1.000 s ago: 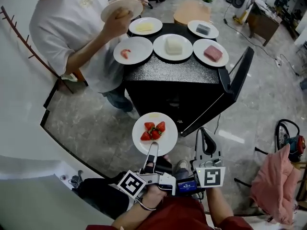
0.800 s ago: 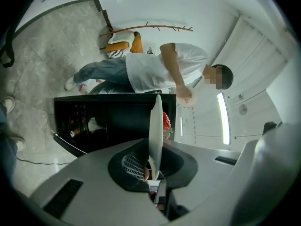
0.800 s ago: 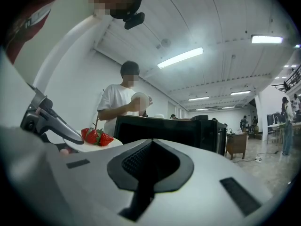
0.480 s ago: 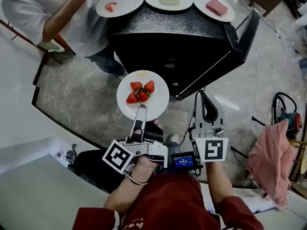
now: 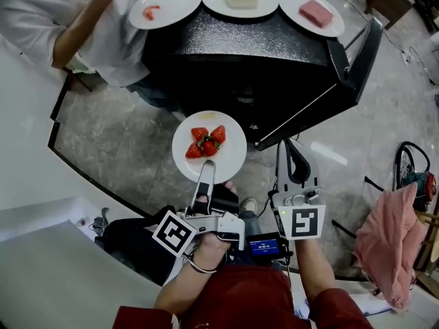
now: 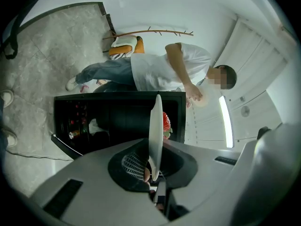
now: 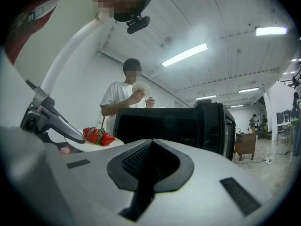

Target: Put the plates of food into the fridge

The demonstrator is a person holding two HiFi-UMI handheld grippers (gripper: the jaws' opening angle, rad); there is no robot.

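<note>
change: plate of strawberries now nearer open fridge than a second ago | left gripper clamped on plate rim | right gripper closed, empty | next: slide plate in

A: Head view?
B: High up, looking steeply down onto the fridge top, with the plate of strawberries out front.
A: Gripper views?
B: Both low and level, facing the fridge's open front. Left gripper view has the plate edge-on, very close. Right gripper view has it at left.
A: Overlap?
B: Fridge, plate and person in white shirt show in all three.
</note>
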